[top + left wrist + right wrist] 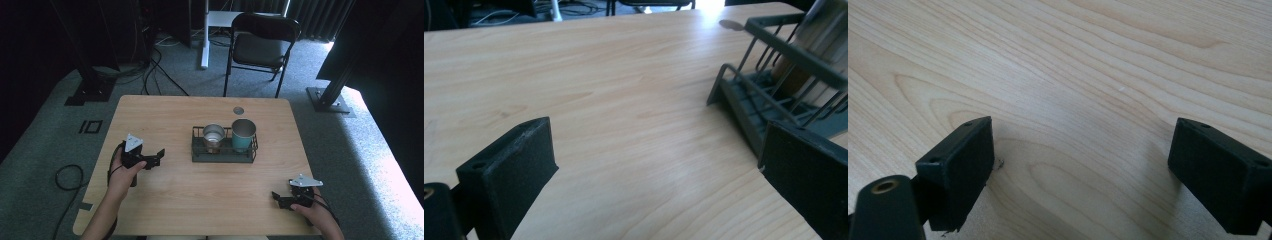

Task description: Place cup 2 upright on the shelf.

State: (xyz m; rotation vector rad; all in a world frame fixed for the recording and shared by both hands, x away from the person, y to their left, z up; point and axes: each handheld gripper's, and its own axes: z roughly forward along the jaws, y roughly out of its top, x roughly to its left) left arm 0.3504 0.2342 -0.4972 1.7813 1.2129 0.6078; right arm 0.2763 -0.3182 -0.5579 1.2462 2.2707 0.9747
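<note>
Two empty claws, left (159, 156) and right (278, 198), gape apart over the surface (165, 200); two cups, steel (213, 135) and teal (243, 134), share one rack (222, 156).

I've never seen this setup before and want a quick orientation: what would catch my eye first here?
A dark wire rack sits at the middle of the wooden table, holding a steel cup on its left and a teal cup on its right. The left gripper points at the rack from the left, jaws open and empty. The right gripper rests open near the table's front right corner.
</note>
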